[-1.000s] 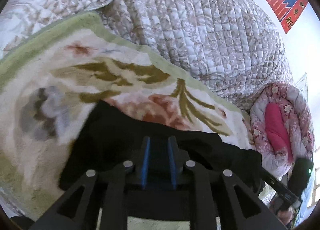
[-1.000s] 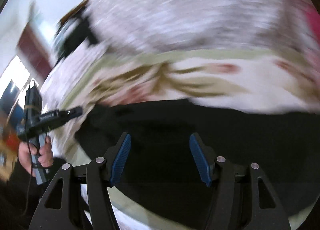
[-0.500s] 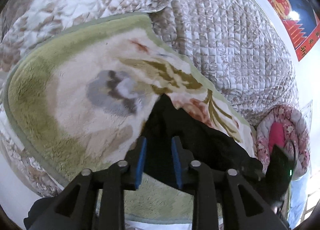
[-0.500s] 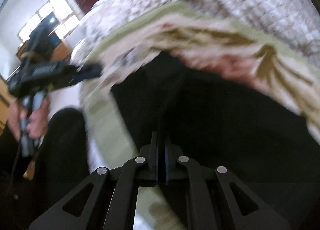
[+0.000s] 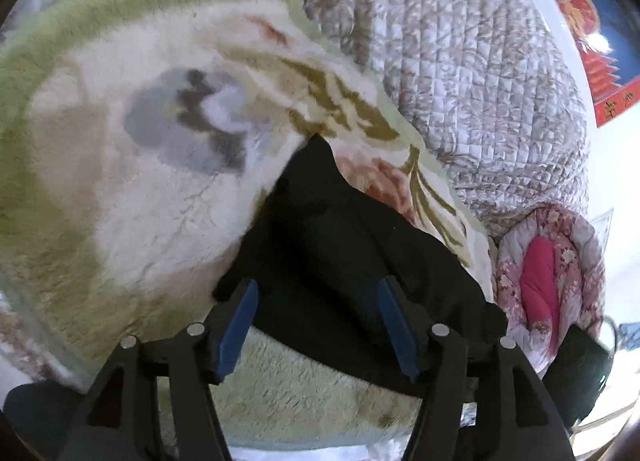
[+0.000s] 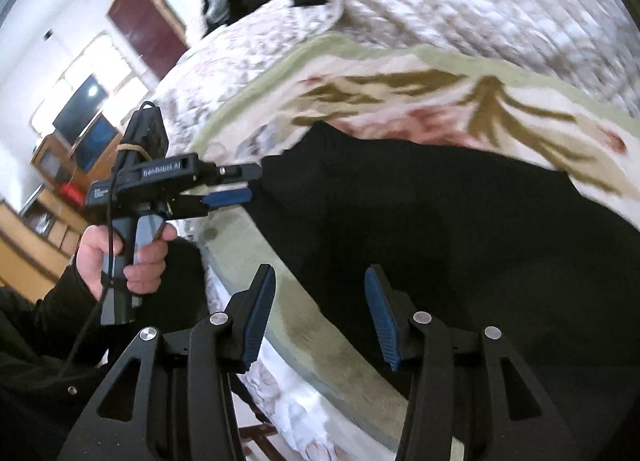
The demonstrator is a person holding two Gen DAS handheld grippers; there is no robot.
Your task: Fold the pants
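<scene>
— What do we have in front of us, biggest thing first?

— Beyond both grippers we see the quilted bedspread [image 5: 480, 73], grey and white, filling the far side. On it, nearer to us, lies the fleece blanket [image 5: 132, 189], cream with a green border and a leaf pattern.

— And the pants?

— The black pants [image 5: 340, 245] lie on that blanket, directly ahead of and under the left gripper [image 5: 316, 321]. One pointed corner reaches away from its fingers. In the right wrist view the pants [image 6: 440, 229] spread ahead and to the right of the right gripper [image 6: 320, 317].

— How do the jaws stand?

— We have both apart. The left jaws have just been opening; the black cloth lies between and below the blue pads [image 5: 236, 325], which do not press on it. The right jaws have just been opening too, nothing pinched, with the blanket's green edge and the pants' edge in the gap.

— Anything smaller?

— To the right of the left gripper we see a rolled pink floral quilt [image 5: 548, 273]. From the right wrist we see the left gripper [image 6: 236, 185] off to the left, its tips at the pants' edge, a hand [image 6: 120, 257] around its grip.
</scene>
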